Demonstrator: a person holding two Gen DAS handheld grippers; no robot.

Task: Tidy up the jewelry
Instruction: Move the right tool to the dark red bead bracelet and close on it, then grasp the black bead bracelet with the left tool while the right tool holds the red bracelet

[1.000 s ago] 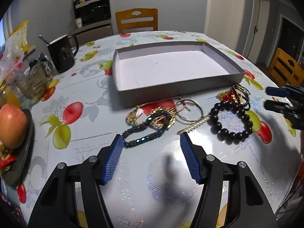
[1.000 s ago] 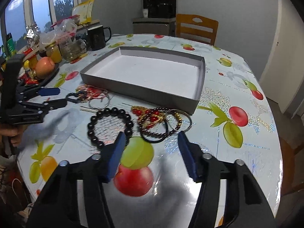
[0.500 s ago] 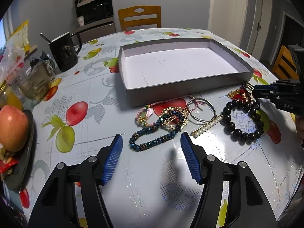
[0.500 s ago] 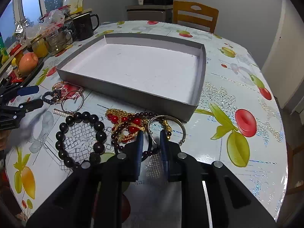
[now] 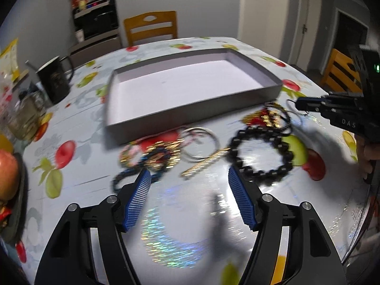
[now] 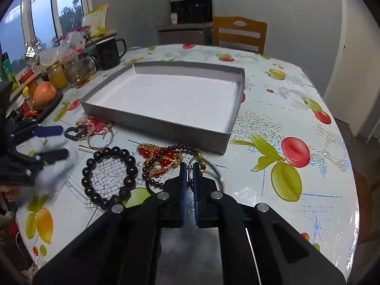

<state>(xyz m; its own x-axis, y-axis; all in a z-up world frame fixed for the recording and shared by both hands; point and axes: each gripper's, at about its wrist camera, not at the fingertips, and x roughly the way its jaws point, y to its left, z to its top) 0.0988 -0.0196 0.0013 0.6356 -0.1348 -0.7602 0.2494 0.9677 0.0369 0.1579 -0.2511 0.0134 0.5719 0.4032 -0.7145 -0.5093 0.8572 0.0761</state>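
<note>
Right tool: clenched on the silver bangle
Grey tray: just beyond the bangle, long side facing the tool
Left tool: released, farther off

free: tray interior | blocked: jewelry pile along tray front

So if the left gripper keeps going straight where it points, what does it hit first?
Probably the gold bar clip, lying on the tablecloth between the open fingers of the left gripper. The blur leaves depth uncertain; the silver rings lie just beyond.
</note>
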